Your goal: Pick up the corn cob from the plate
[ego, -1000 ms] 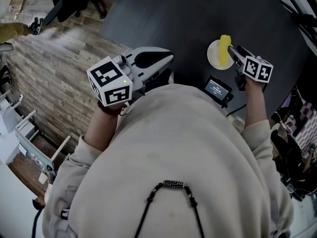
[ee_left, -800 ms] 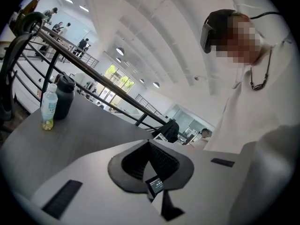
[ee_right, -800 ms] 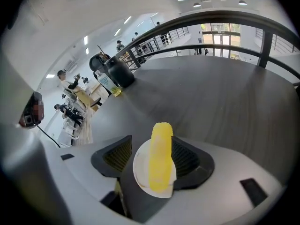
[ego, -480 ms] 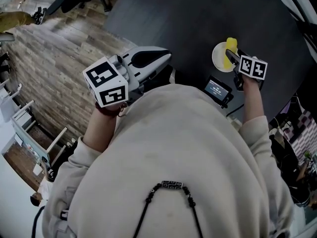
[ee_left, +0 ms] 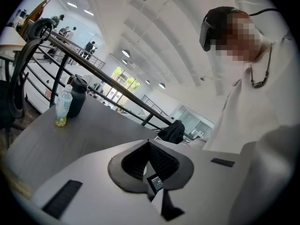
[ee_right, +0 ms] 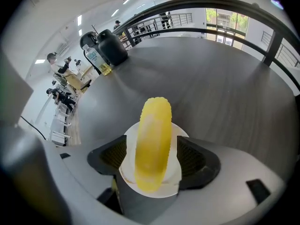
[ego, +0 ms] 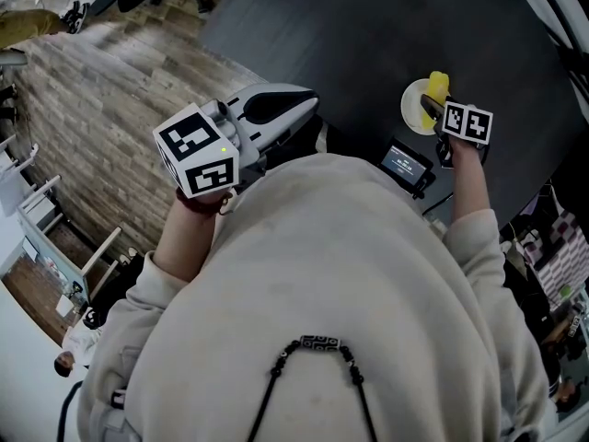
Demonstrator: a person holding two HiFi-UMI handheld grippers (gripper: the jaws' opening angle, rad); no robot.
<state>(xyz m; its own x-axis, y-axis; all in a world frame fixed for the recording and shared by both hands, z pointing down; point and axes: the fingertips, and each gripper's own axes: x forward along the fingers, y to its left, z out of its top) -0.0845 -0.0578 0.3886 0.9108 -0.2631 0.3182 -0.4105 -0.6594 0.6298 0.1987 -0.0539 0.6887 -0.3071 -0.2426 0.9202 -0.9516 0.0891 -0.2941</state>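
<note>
Yellow corn cob (ee_right: pixel 152 144) lies on a small round white plate (ee_right: pixel 174 175) on the dark bench (ee_right: pixel 225 88), untouched between the right gripper's (ee_right: pixel 152 156) jaws, which have just been opening wide. Left gripper's (ee_left: pixel 149 143) jaws together, empty.

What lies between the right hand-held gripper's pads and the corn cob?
Only bare white plate, seen in the right gripper view. The right hand-held gripper, whose jaws have just been opening, straddles the corn cob without touching it.

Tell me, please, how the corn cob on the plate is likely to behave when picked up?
The corn cob looks rounded, so it may roll on the plate if nudged. Its kernel bumps probably give grip. It overhangs the rim, so it could tip.
</note>
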